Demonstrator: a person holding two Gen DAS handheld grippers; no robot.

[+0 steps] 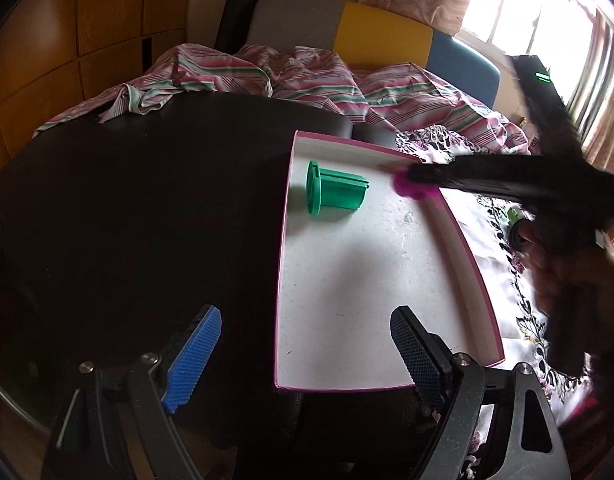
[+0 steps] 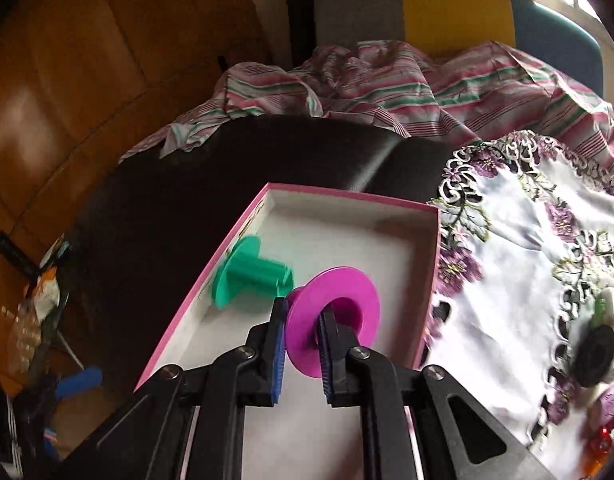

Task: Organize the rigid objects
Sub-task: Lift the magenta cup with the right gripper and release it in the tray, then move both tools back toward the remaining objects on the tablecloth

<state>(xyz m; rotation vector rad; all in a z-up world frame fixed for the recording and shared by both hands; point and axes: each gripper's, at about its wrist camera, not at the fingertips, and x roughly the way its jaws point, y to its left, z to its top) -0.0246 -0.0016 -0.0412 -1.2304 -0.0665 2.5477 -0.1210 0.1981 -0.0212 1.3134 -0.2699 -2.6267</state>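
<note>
Step in hand: placing. Right claw (image 2: 301, 344) is clamped on the flange of the magenta spool (image 2: 333, 320), held over the pink-rimmed box (image 2: 307, 191). One green spool (image 2: 251, 274) lies on its side inside the box, just ahead-left of that claw. Left claw (image 1: 303, 350) hangs wide apart w/ nothing in it, at the box's near edge. Next, I'd judge: lower, release beside the green one w/o knocking it. Count: 2 spools, 1 box; a few small items on the floral cloth (image 2: 519, 264) to the right, blurred.
</note>
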